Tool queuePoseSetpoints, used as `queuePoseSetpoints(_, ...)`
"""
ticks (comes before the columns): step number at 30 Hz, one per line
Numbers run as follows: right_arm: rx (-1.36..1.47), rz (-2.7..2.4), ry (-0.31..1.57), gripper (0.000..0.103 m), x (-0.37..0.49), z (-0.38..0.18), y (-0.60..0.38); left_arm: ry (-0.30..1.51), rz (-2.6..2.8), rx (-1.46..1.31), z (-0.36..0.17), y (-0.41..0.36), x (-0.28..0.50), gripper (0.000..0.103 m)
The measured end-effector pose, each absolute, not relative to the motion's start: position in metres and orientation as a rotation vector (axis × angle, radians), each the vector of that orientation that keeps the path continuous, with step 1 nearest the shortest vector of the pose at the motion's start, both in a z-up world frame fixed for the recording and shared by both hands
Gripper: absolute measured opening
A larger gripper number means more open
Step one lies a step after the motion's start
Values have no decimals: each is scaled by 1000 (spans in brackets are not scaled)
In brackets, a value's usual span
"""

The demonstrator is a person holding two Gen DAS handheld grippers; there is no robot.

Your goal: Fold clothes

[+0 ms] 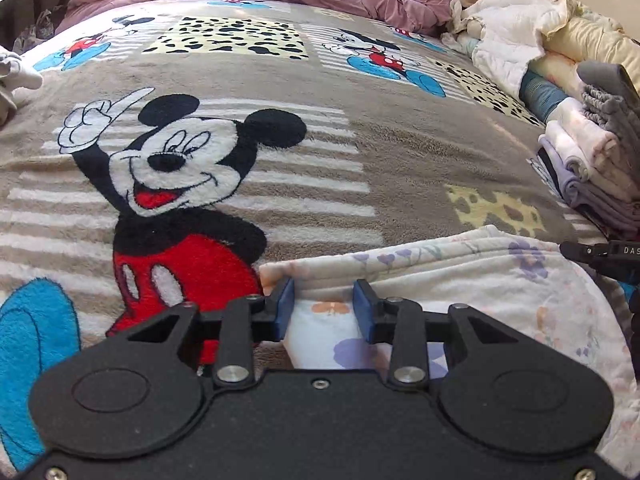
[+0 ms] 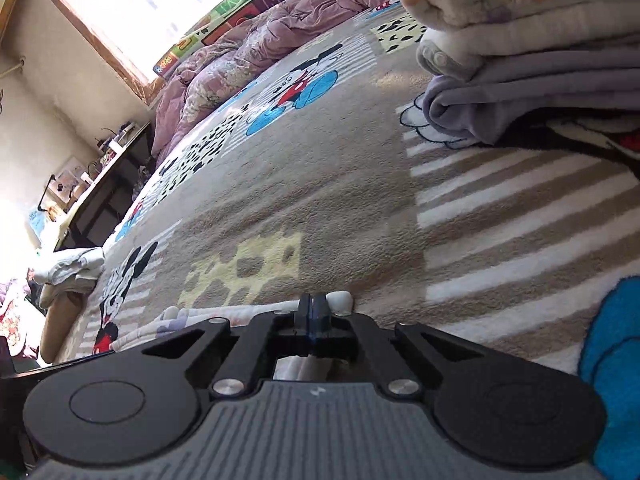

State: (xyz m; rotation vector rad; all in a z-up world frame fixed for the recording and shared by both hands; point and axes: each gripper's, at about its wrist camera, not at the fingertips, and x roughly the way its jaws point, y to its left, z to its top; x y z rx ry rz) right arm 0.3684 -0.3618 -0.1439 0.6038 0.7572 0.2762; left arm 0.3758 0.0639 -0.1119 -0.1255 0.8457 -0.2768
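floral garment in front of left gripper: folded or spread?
Folded, at least partly. The floral garment shows stacked layered edges along its far side, lying compact on the blanket. The left gripper is open over its near edge.

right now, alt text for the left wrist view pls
The left gripper, jaws open, straddles the edge of a floral garment lying on a cartoon mouse blanket. A stack of folded clothes sits at right.
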Motion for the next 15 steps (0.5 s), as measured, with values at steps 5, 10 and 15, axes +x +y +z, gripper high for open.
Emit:
queuePoseSetpoints(5,527,283,747,11,357,-130,-352,760,-292,-283,-87,89,365,32)
queuePoseSetpoints(10,439,263,769,11,347,-122,-339,831,-302,-339,-102,87,381,31)
queuePoseSetpoints(15,505,248,719,15,333,-104,-355,781,-261,-274,-92,80,355,26)
